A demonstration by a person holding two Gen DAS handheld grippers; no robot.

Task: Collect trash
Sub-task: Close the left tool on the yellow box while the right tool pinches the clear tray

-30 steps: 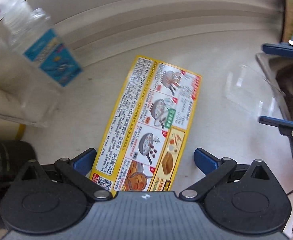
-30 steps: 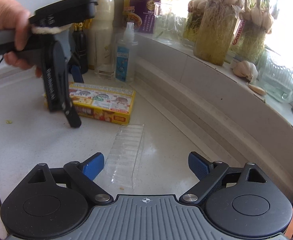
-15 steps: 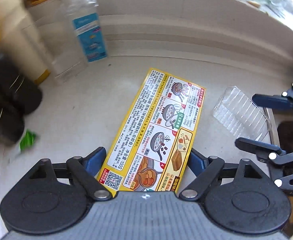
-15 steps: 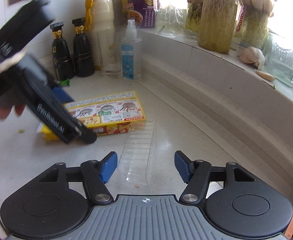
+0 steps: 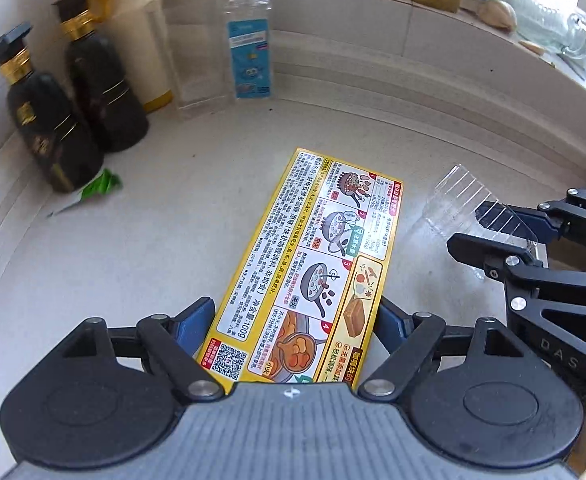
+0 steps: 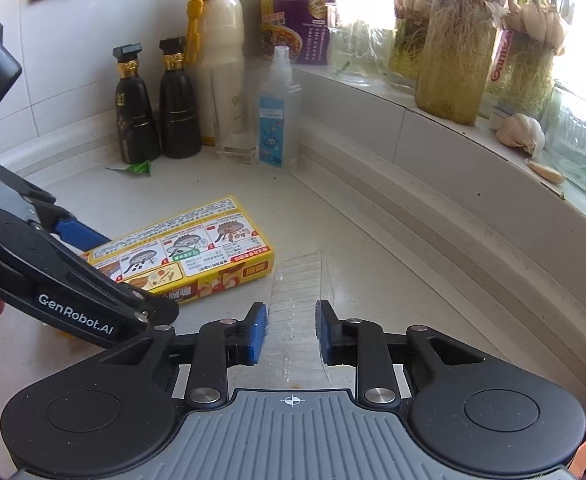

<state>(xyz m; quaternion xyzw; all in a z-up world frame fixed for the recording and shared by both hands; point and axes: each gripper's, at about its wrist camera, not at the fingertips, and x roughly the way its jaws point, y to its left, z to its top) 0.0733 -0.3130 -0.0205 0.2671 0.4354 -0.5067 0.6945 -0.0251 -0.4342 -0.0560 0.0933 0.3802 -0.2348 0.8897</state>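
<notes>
Bright daylight pours in from the window ledge (image 6: 473,136) on the far right, washing out the garlic jars (image 6: 453,56) there. The counter (image 5: 141,240) looks pale, its shadows soft. Both views bend at the edges, and the far bottles (image 5: 77,96) look slightly soft.

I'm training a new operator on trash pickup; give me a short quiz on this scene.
1. True or false: the yellow box stands upright against the wall.
2. What sits between the right gripper's fingers? A garlic bulb; B clear plastic tray; C spray bottle.
3. Which trash lies beside the dark bottles?
Key: 1 false, it lies flat between the left gripper's fingers. 2 B. 3 green wrapper. Both grippers' jaws have just been closing.
</notes>
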